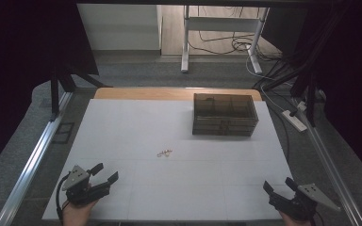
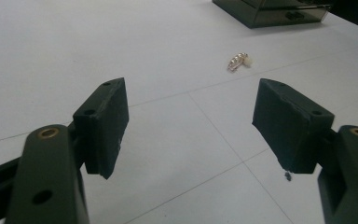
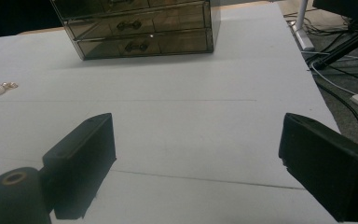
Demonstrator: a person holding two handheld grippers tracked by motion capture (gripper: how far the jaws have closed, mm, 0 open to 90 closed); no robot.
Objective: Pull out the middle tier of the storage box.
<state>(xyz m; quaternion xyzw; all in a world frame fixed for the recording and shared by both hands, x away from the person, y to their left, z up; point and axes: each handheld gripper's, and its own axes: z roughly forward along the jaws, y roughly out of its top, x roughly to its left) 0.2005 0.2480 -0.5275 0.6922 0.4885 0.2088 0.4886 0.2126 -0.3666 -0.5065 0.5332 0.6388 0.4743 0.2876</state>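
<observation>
Bench (image 1: 136,122): wide bare room around trinket (image 1: 164,153) at centre. Drawer box (image 1: 224,114) near far edge, drawers closed. Left tool (image 1: 104,172) and right tool (image 1: 278,183) at near corners, both agape, empty.

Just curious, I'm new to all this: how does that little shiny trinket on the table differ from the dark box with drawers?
The trinket is tiny, pale and glinting; the drawer box is far bigger, smoky and see-through. The trinket lies flat mid-table, nearer the left gripper; the drawer box stands upright toward the far edge with its drawers shut. Both rest on the white table, untouched, and both grippers are open.
</observation>
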